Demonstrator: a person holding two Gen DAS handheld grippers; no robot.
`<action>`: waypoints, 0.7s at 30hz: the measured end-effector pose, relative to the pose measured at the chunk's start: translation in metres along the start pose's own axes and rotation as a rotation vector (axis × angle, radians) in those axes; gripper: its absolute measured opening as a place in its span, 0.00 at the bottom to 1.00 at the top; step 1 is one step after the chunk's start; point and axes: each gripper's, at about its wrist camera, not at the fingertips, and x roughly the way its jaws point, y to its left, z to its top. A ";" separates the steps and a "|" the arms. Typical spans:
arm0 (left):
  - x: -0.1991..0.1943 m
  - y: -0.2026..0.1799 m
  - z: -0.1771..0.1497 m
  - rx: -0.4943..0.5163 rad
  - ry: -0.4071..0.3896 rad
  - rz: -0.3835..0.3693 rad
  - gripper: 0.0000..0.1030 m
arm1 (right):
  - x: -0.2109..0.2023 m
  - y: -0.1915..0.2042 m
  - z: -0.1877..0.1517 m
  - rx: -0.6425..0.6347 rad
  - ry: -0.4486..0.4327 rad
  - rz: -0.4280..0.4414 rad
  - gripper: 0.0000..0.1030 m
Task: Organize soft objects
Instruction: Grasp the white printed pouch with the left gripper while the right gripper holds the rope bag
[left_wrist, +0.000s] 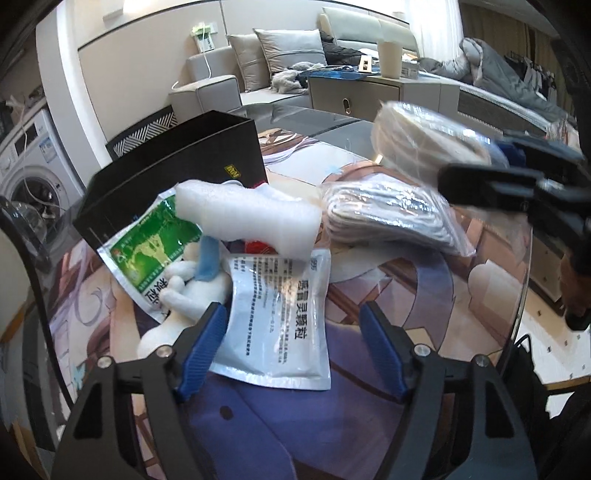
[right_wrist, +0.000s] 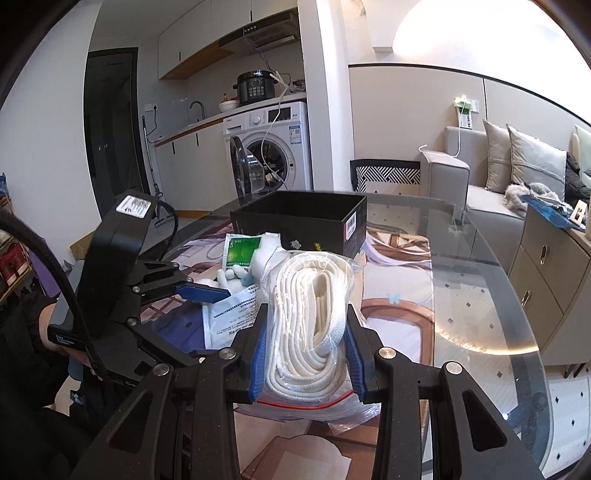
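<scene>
My right tongs (right_wrist: 306, 354) pinched the rope bag (right_wrist: 314, 317), lifted over the tabletop (right_wrist: 480, 295) short of the black box (right_wrist: 295, 218), whose inside looked empty. My left tongs (left_wrist: 293, 343) hung spread above the white pouch (left_wrist: 280, 314); it, the green pouch (left_wrist: 155, 243), foam (left_wrist: 247, 218), plush (left_wrist: 184, 295) and second bag (left_wrist: 388, 218) were unsorted, so I judged the work barely begun.
</scene>
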 end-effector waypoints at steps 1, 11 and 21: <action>0.001 0.002 0.000 -0.014 0.005 -0.010 0.73 | 0.002 0.000 0.000 0.002 0.009 0.002 0.35; 0.008 0.008 0.005 -0.079 0.042 -0.070 0.61 | 0.009 0.002 0.002 -0.002 0.075 -0.030 0.35; -0.003 0.004 0.001 -0.084 0.019 -0.090 0.30 | 0.007 0.005 0.002 -0.015 0.077 -0.026 0.35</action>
